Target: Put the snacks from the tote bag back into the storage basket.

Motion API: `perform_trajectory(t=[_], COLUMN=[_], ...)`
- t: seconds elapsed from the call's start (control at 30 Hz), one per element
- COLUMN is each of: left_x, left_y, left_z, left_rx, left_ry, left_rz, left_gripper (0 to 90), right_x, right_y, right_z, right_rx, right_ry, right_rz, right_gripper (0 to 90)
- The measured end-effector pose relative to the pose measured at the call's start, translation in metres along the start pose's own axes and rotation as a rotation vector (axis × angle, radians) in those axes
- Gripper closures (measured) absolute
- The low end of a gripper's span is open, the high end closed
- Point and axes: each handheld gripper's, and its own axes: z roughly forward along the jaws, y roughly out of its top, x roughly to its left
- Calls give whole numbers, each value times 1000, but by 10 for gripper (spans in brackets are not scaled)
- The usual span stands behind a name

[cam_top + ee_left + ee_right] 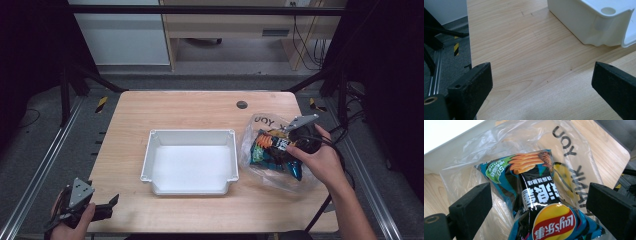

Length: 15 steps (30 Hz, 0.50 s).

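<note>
Right claw (pixel 539 202) spread over the chips (pixel 536 195) in the bag (pixel 579 157), right of the tray (pixel 192 135); left claw (pixel 541 85) spread too.

From above, my right hand (pixel 320 157) covers my right gripper (pixel 292 142) and the near part of the crisp packet (pixel 270 152), so I cannot see there how my jaws stand. Along my right jaws, the bottom edge cuts off the packet (pixel 544 202). Along my left jaws, the white tray (pixel 594 22) runs out past the top and right edges.
</note>
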Motion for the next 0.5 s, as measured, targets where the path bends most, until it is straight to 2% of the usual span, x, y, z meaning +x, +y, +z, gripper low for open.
perform_trajectory(t=[0.13,0.27,0.5], left_x=[2,5,12], left_y=[-2,-3,-7], left_z=[2,1,-3], left_rx=[6,13,12], left_ry=[-10,-11,-4], left_rz=[0,4,-11], left_gripper=[27,27,27], right_x=[1,4,7], right_y=[7,15,23], right_z=[6,13,23], right_rx=[13,57,82], right_ry=[8,20,47], right_rz=[-31,-77,-115], right_gripper=[86,85,107])
